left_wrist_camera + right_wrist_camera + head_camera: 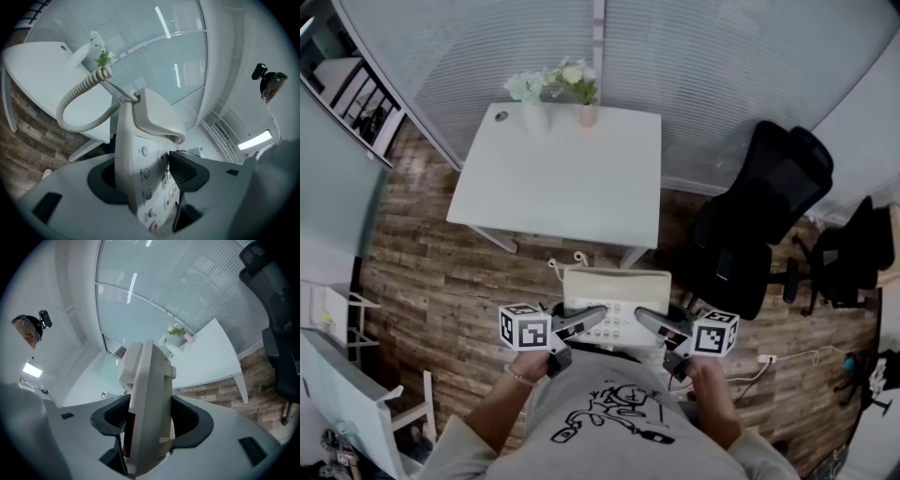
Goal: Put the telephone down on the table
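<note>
The left gripper (584,321) pinches the left edge of the telephone (617,292), one pad on the keypad face and the other on the underside, as its own view shows (146,174). The telephone (140,150) is an off-white desk set with its handset (158,115) resting in the cradle, rows of pale round keys and a small red mark near its low end. A coiled cord (77,101) loops out from the handset's end. The set hangs in the air in front of the person's chest, above the wood floor and just short of the near edge of the white table (562,178). The right gripper (653,323) clamps the right edge, the body (149,399) standing edge-on between its dark pads (149,417). From the head, the grippers cover the telephone's near part and only a bit of cord shows at its far left corner. Key labels are too small to read, and each gripper's body cuts off the set's low end.
</note>
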`<state>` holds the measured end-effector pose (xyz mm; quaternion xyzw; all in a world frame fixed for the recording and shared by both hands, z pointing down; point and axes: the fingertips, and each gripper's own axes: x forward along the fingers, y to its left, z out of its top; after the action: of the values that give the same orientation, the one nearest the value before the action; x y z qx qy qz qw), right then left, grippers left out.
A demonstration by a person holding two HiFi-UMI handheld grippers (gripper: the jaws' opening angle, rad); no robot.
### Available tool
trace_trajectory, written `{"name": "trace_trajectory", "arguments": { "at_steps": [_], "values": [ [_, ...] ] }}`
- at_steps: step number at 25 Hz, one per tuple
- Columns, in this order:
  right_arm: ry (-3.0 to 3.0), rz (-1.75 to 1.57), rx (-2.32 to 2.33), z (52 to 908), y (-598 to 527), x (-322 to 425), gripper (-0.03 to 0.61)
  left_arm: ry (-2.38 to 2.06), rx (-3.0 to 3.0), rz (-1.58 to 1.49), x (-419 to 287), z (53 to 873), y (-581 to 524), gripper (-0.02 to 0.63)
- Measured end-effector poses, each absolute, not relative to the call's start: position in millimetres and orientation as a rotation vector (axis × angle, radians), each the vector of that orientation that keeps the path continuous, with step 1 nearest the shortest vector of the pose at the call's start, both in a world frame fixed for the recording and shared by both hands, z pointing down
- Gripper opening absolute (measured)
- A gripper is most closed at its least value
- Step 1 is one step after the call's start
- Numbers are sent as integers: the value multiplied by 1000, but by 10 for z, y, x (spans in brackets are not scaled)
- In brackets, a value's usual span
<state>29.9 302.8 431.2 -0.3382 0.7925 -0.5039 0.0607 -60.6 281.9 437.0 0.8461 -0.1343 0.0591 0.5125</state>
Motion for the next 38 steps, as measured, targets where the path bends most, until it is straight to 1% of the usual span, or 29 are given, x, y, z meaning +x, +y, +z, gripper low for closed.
{"name": "trace_trajectory", "arguments": {
  "at_steps": [17,27,38],
  "values": [
    [2387,-1513,-1034,4273,2071,161,281,-298,2045,138,-727,4315,1844,259],
    [2371,-1521,-1065,4285,1562,-38,281,-279,2033,132,-926,4365,1305,259],
    [2343,-1520,-1095,4321,1216,-251,281,-245,2026,164,-1126,4392,951,259]
  ]
}}
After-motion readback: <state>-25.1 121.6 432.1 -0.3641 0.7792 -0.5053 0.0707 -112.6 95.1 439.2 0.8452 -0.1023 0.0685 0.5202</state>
